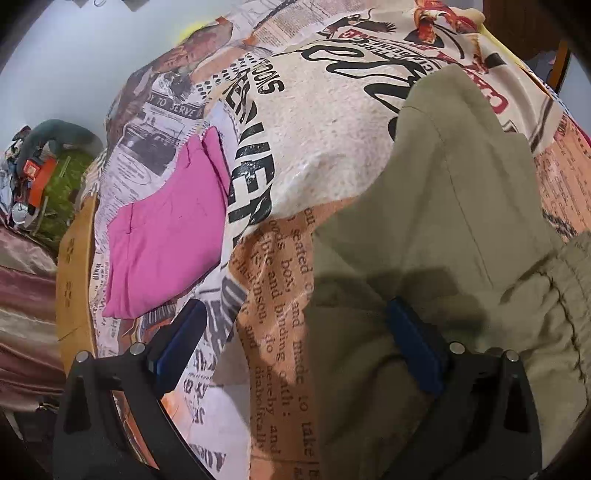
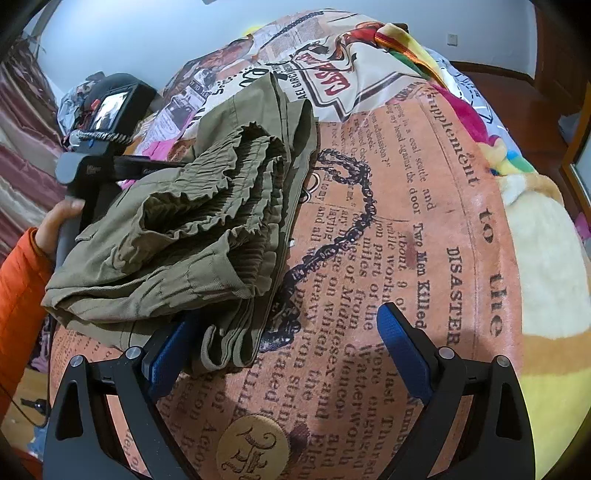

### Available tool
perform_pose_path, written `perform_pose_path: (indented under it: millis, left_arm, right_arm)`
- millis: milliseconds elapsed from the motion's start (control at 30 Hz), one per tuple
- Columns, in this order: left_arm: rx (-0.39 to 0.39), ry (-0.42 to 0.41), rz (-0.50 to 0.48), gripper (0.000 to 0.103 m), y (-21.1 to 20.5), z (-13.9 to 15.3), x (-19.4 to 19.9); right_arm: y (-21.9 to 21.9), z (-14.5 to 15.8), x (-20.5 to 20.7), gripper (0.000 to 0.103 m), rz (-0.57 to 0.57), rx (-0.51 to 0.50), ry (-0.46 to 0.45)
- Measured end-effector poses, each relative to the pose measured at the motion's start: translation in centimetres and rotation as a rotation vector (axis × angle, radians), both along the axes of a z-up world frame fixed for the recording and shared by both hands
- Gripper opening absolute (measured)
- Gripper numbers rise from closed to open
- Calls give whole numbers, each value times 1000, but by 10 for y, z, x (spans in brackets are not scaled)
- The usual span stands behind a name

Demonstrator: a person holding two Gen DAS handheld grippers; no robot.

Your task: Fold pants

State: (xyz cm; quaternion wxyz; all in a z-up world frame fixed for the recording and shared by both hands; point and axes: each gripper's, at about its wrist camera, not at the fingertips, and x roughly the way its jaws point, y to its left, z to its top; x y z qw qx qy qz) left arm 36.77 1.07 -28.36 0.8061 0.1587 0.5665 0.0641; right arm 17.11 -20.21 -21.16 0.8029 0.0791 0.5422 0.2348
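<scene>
We note olive-green pants (image 2: 177,236) on a newspaper-print bedcover (image 2: 388,258) in peach, cream and black. Beyond our left blue-padded finger lies a folded pink garment (image 1: 166,236). The sleeve (image 2: 18,295) is orange.

On the newsprint sheet (image 2: 424,229) we read "Supplement to the", "DISASTER", "Two Men Killed" and, near its far edge, an upside-down red "CASA". From the left wrist view, "TO SERVE" stands at its left edge.

Pale blue wall (image 2: 122,33), striped curtain (image 2: 22,122), newsprint-patterned bedcover (image 2: 424,229).
</scene>
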Motion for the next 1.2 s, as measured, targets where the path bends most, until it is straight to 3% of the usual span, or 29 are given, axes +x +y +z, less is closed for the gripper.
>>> perform_pose_path:
  millis: [233,500,867,1200]
  left_arm:
    - [-27,-28,15,100,13,10,-29]
    - [-22,-77,35,100,41,34,-95]
    - [-195,-72,118,100,67,46,-177]
    - [-225,-108,122,99,61,54,-203]
  right_arm:
    - [-9,6,-4,94,-37,-9,-21]
    - [-22,25,-13,94,-67,-30,-71]
    - [-13,51,-18,95,-60,-66,-163]
    - [13,79,-24,94,-2,-5,-256]
